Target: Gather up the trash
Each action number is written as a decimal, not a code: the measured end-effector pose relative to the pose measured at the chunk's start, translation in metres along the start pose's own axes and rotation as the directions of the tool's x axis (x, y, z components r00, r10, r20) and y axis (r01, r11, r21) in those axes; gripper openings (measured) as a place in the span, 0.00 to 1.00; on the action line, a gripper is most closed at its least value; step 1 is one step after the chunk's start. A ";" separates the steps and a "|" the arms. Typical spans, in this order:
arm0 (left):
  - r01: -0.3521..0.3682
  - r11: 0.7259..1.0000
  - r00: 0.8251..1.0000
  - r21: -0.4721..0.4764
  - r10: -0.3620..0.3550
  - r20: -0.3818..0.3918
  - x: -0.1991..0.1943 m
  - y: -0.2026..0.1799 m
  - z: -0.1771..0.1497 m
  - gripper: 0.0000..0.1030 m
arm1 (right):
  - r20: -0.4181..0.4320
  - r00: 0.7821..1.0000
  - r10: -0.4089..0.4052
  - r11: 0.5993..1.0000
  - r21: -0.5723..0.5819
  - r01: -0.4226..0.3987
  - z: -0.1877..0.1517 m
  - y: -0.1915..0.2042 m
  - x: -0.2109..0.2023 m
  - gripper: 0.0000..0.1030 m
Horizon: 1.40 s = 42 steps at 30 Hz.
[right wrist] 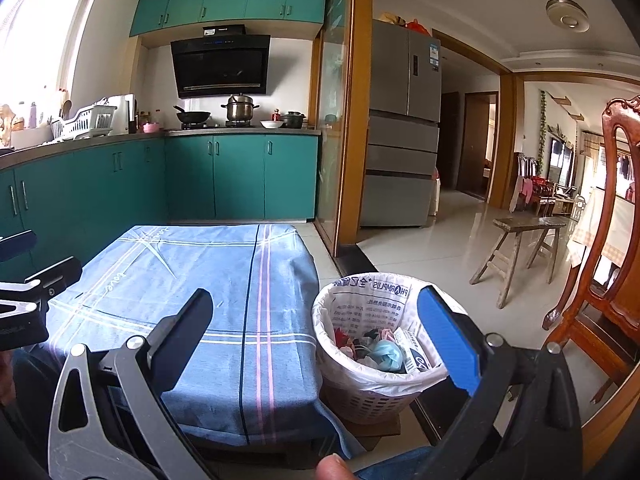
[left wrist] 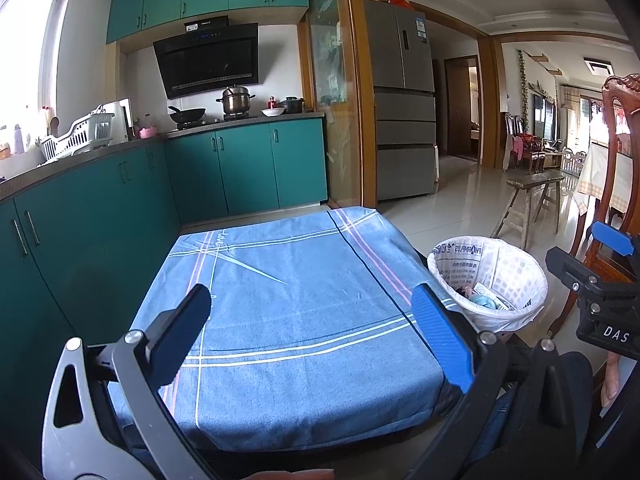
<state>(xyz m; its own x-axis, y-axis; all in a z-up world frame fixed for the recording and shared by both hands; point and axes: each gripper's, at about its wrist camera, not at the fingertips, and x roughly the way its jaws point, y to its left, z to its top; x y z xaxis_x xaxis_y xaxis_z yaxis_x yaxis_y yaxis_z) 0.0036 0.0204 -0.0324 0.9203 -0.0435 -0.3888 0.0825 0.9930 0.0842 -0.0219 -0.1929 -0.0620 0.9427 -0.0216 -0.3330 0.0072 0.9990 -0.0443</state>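
A low table under a blue striped cloth (left wrist: 304,304) (right wrist: 192,304) stands in front of me with nothing lying on it. To its right sits a white lattice trash basket (left wrist: 524,280) (right wrist: 360,392) lined with a printed white bag; it holds crumpled paper, a blue mask and a small carton (right wrist: 412,350). My left gripper (left wrist: 310,300) hovers open over the cloth, nothing between its fingers. My right gripper (right wrist: 316,300) is open too, its blue fingertip (right wrist: 448,344) above the basket's right rim. The right gripper's body (left wrist: 592,280) also shows at the right edge of the left wrist view.
Teal kitchen cabinets (left wrist: 100,216) run along the left and back, with pots on the stove. A grey fridge (left wrist: 404,100) stands behind a wooden door frame. A wooden stool (right wrist: 524,248) and a carved wooden chair (right wrist: 612,264) stand on the tiled floor at the right.
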 end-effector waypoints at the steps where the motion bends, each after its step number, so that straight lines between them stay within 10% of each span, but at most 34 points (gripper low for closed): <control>1: 0.001 1.000 1.000 0.001 -0.001 -0.001 0.000 0.000 0.000 0.97 | -0.001 1.000 0.002 1.000 -0.002 -0.002 0.000 0.001 0.000 0.97; 42: 0.001 1.000 1.000 -0.006 -0.001 -0.026 0.006 -0.002 -0.009 0.97 | -0.014 1.000 0.005 1.000 -0.011 -0.006 -0.007 0.003 0.000 0.97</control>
<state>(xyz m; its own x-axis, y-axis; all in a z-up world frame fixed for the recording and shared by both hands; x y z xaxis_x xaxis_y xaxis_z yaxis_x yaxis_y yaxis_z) 0.0057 0.0196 -0.0432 0.9101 -0.0415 -0.4124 0.0808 0.9937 0.0782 -0.0240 -0.1902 -0.0687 0.9380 -0.0167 -0.3462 -0.0017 0.9986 -0.0528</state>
